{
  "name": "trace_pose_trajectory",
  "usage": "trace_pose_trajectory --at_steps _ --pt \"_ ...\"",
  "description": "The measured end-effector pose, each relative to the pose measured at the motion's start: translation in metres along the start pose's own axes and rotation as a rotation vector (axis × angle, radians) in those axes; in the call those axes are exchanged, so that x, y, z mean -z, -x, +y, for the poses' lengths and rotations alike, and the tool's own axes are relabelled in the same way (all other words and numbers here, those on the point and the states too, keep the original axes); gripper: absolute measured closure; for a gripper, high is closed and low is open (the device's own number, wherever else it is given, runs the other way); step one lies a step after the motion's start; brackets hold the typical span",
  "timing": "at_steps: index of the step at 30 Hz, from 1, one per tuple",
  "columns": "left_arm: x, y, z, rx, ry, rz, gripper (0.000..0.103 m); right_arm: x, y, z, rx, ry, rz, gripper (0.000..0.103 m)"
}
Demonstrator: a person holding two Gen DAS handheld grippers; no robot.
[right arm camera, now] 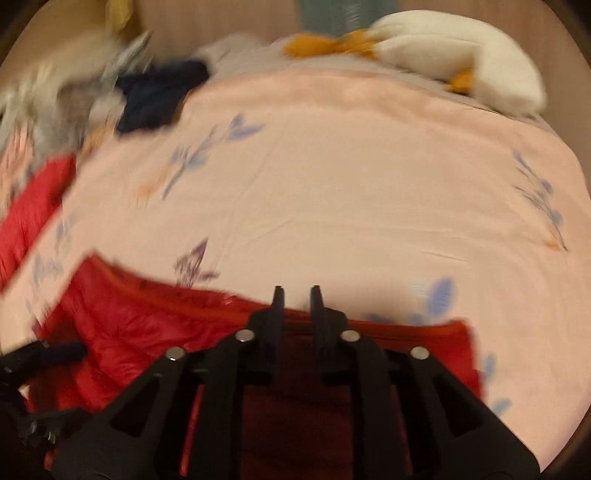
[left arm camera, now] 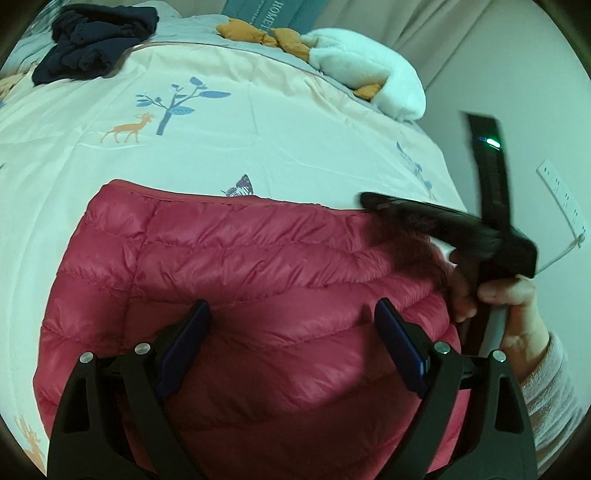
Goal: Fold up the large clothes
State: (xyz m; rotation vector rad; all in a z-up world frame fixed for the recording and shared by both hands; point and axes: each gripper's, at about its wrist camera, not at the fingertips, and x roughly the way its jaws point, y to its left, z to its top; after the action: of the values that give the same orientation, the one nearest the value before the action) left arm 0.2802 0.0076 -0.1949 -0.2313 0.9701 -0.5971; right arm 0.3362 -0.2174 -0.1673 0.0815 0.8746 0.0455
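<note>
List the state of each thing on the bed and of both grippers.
red down jacket: lying flat on the bed, partly folded.
navy garment: crumpled in a heap.
white plush toy: lying by the bed's far edge.
left gripper: open above the jacket.
right gripper: slightly open, nothing between the fingers.

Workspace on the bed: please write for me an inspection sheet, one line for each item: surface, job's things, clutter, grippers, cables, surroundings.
Surface: bedspread, pale, printed with deer and trees, lying mostly flat.
Job's things: red puffer jacket lying on the near part of the bed; fold state unclear.
Clutter: dark navy garment bunched at the far left; white plush toy with orange parts at the far right; blurred clothes at the far left in the right wrist view.
Grippers: left gripper open above the jacket; right gripper narrowly apart at the jacket's far edge, nothing visibly pinched.
Cables: white cord by the wall.
Surroundings: curtain and wall with a white power strip.
</note>
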Motion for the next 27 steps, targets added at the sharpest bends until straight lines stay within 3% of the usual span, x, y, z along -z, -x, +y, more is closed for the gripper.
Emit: trace_pose_trajectory --at_steps 5,9,13,16,22,27 --pt "0.011 0.037 0.002 -0.021 0.01 -0.07 0.012 0.029 0.072 -0.017 0.003 0.055 -0.088 0.07" --pt "0.03 0.063 -0.006 -0.054 -0.028 -0.116 0.012 0.076 0.111 -0.027 -0.036 0.044 -0.117 0.064" --pt "0.051 0.075 -0.013 -0.109 -0.082 -0.156 0.012 0.112 0.117 -0.029 -0.043 0.015 -0.102 0.064" --pt "0.059 0.066 -0.011 -0.131 -0.099 -0.13 0.012 0.132 0.108 -0.032 -0.021 -0.004 -0.08 0.064" --pt "0.069 0.051 -0.012 -0.192 -0.149 -0.115 0.012 0.149 0.092 -0.045 -0.003 -0.065 -0.098 0.065" --pt "0.072 0.049 -0.009 -0.197 -0.155 -0.111 0.012 0.157 0.092 -0.064 -0.022 -0.153 -0.12 0.065"
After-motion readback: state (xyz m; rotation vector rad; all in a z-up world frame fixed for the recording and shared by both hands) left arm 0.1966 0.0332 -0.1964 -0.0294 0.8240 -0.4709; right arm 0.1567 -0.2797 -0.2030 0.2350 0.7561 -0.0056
